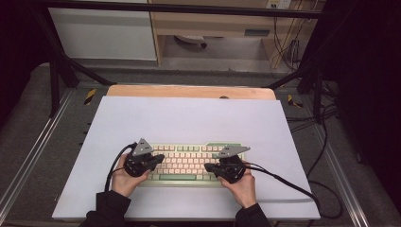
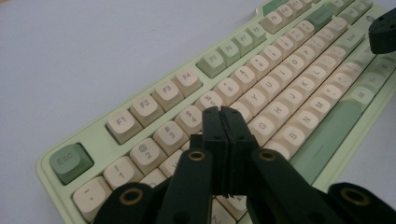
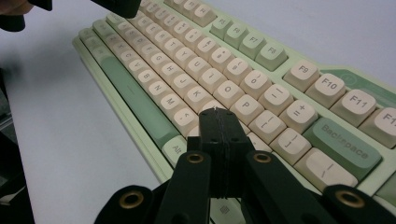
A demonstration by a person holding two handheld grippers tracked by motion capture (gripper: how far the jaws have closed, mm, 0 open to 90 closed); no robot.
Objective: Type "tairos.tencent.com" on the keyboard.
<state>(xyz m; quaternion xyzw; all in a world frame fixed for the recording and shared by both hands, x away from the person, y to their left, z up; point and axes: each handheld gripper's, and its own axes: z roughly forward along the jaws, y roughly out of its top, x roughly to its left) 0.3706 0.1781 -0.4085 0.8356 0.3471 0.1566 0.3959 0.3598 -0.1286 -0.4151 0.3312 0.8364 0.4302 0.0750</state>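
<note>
**Black grippers, grey plates, dark sleeves**

The left gripper [image 1: 158,158] and the right gripper [image 1: 208,167] were both black, each topped by a grey three-cornered plate. A black cable [image 1: 116,163] trailed from the left one, and another black cable [image 1: 288,184] ran off from the right. Seen close, the jaw arms were matte black links with brass-coloured rings at their pivots, and the inner jaw faces were finely ribbed. The person wore dark long sleeves, the left sleeve [image 1: 111,208] and the right sleeve [image 1: 253,216] ending at the wrists.
</note>
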